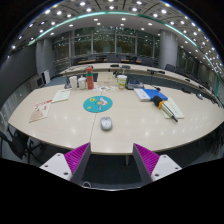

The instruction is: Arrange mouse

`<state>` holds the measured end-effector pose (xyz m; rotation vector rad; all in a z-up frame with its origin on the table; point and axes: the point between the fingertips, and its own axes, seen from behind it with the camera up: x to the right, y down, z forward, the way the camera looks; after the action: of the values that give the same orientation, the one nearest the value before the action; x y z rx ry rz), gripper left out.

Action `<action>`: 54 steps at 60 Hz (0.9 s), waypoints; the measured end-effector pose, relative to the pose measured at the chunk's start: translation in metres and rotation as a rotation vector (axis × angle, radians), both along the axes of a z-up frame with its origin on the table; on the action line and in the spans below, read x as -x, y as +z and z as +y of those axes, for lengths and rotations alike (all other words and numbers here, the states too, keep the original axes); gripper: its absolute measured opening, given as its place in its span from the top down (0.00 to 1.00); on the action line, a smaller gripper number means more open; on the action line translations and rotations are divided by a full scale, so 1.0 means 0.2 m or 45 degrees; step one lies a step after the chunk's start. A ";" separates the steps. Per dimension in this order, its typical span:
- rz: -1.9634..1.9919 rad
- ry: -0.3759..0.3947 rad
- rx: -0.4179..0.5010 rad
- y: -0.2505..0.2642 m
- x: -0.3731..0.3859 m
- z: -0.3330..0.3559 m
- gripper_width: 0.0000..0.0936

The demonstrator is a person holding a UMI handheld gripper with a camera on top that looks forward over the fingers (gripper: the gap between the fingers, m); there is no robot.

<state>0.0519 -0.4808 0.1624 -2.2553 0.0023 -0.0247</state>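
A grey computer mouse [106, 123] lies on the cream table [70, 125], just ahead of my fingers and a little short of a round blue mat [98, 103]. My gripper [111, 160] is open and empty, held back from the table's near edge and above it. Its two purple pads [77, 156] stand wide apart, with the mouse beyond them and roughly centred between them.
Bottles and cups [88, 78] and a green cup [122, 81] stand at the table's far side. Papers [40, 112] lie to the left, blue and yellow items [155, 98] to the right. Dark chairs ring the table.
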 end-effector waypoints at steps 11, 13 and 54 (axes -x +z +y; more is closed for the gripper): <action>0.032 0.012 -0.012 -0.34 0.09 0.37 0.09; 0.033 0.019 -0.021 -0.38 0.10 0.44 0.09; -0.063 0.025 0.041 -0.89 0.15 1.30 0.53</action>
<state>0.0221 -0.2205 -0.0146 -2.2860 -0.0472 -0.0701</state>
